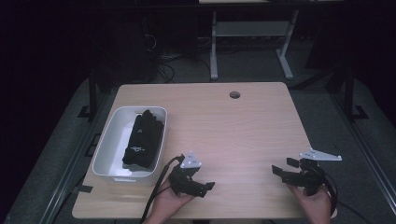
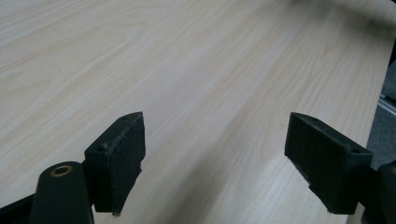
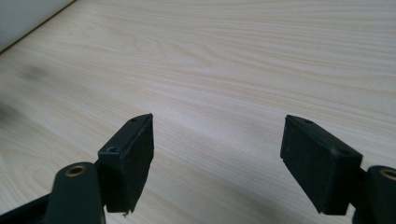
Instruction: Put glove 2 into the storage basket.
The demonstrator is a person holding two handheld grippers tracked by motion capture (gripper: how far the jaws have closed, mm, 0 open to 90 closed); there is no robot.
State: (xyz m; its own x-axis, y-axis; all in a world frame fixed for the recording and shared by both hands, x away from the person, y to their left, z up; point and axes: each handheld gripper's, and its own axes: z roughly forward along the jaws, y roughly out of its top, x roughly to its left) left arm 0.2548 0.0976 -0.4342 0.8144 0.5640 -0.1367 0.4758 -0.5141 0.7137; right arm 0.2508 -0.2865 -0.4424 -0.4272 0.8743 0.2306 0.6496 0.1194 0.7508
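Observation:
A white bin (image 1: 105,150) sits at the table's left, with a folded black garment (image 1: 144,139) lying inside it. My left gripper (image 1: 205,187) hovers near the front edge, just right of the bin, its jaws pointing right. In the left gripper view it (image 2: 212,156) stands open over bare wood. My right gripper (image 1: 281,169) is at the front right, jaws pointing left. The right gripper view shows it (image 3: 215,151) open too, with nothing between the jaws. A hand holds each gripper from below.
The light wooden table (image 1: 233,126) has a round cable hole (image 1: 235,94) near its far edge. A white desk frame (image 1: 252,42) stands on the dark floor beyond. The bin's white wall (image 3: 28,18) shows at the right gripper view's upper left.

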